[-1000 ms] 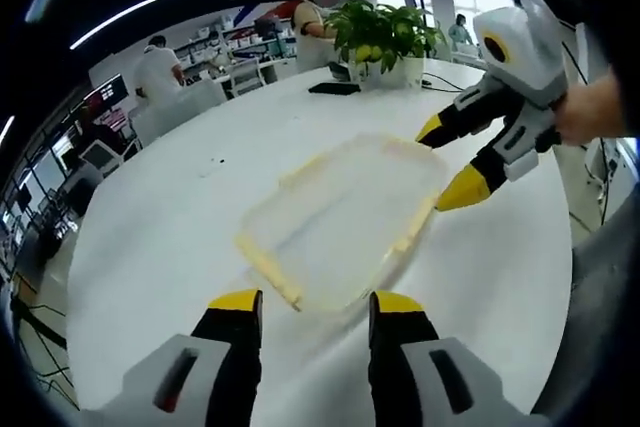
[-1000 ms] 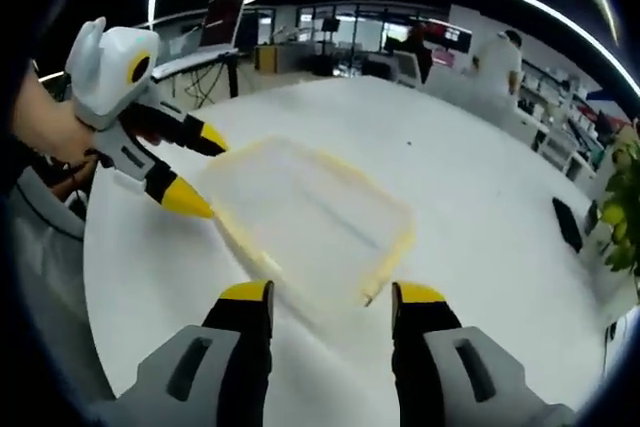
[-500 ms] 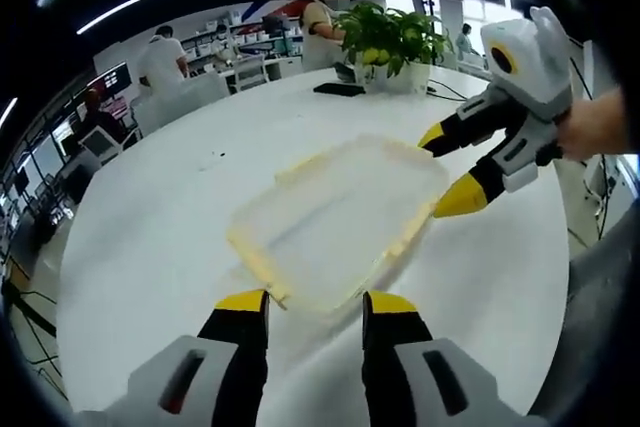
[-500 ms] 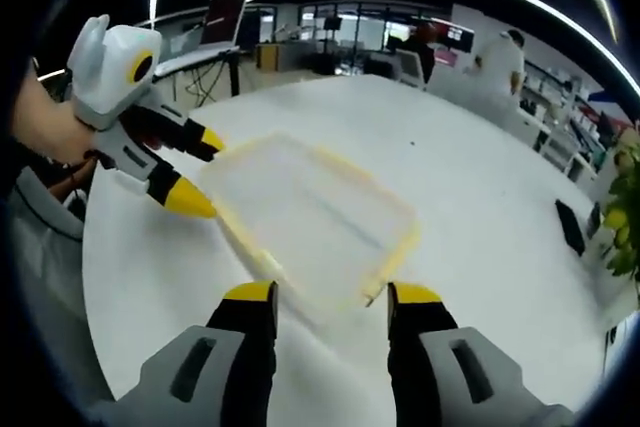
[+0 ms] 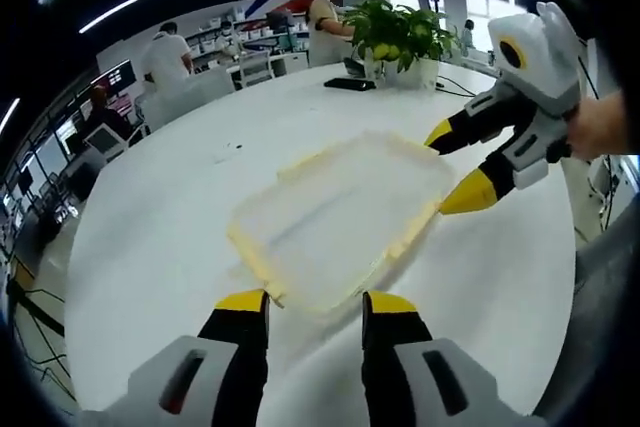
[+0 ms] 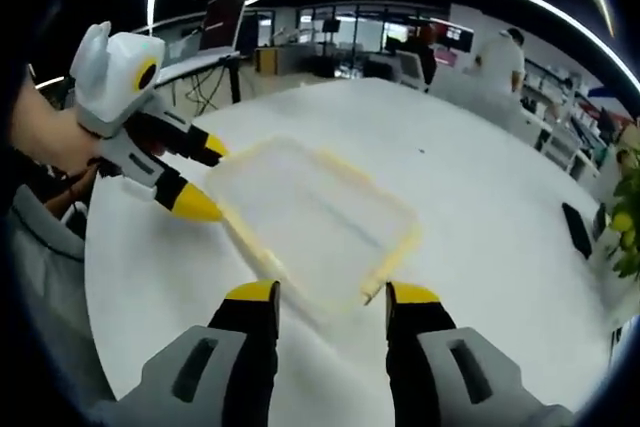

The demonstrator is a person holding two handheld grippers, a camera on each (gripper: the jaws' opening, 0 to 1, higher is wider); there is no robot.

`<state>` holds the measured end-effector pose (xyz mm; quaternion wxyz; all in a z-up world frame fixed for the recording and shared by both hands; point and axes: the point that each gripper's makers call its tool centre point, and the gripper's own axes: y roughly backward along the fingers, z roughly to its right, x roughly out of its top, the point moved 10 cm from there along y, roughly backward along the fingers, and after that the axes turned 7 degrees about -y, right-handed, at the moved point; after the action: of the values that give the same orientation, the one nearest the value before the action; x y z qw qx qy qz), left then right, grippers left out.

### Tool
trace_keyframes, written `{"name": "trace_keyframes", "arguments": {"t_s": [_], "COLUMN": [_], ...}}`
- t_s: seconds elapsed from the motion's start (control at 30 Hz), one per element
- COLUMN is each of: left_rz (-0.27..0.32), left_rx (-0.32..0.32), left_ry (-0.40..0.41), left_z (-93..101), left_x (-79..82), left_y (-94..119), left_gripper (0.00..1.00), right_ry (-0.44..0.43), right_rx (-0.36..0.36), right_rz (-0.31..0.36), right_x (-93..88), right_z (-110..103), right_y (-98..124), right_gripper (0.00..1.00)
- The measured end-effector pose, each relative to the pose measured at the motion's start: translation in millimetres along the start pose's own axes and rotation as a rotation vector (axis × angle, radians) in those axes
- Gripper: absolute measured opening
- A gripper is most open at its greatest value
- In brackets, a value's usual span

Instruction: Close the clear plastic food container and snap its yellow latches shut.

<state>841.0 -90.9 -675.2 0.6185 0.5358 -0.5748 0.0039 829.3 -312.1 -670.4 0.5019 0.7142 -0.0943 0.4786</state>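
A clear plastic food container [image 5: 340,217] with pale yellow latches lies flat on the white round table [image 5: 160,247], lid on it. My left gripper [image 5: 315,302] is open, its yellow tips just short of the container's near edge. My right gripper [image 5: 455,162] comes in from the right, open, its tips at the container's far right corner. In the right gripper view the container [image 6: 315,217] lies ahead of my open right gripper [image 6: 330,294]. The left gripper [image 6: 205,177] stands open at the container's left corner, held by a hand.
A potted green plant [image 5: 395,37] and a dark flat phone [image 5: 348,84] sit at the table's far side. The phone [image 6: 577,230] lies at the right in the right gripper view. People, chairs and desks stand beyond the table.
Both grippers have edged slightly closer to the container. The container has not moved, and both grippers have stayed open.
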Motion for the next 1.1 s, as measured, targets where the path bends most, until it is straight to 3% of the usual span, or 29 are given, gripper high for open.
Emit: {"name": "trace_keyframes", "arguments": {"t_s": [0.57, 0.77, 1.1], "left_rz": [-0.017, 0.007, 0.07], "left_rx": [0.022, 0.071, 0.09], "left_ry": [0.0, 0.086, 0.181], "left_z": [-5.3, -10.4, 11.6], "left_x": [-4.3, -7.8, -19.7], "left_y": [3, 23, 71], "left_gripper": [0.33, 0.39, 0.4], "right_ry": [-0.023, -0.06, -0.099], "right_rx": [-0.002, -0.029, -0.046], "right_rz": [0.003, 0.016, 0.053], "right_x": [1.6, 6.8, 8.0], "right_z": [-4, -6, -25], "right_y": [0, 8, 37], "right_gripper": [0.39, 0.43, 0.48]}}
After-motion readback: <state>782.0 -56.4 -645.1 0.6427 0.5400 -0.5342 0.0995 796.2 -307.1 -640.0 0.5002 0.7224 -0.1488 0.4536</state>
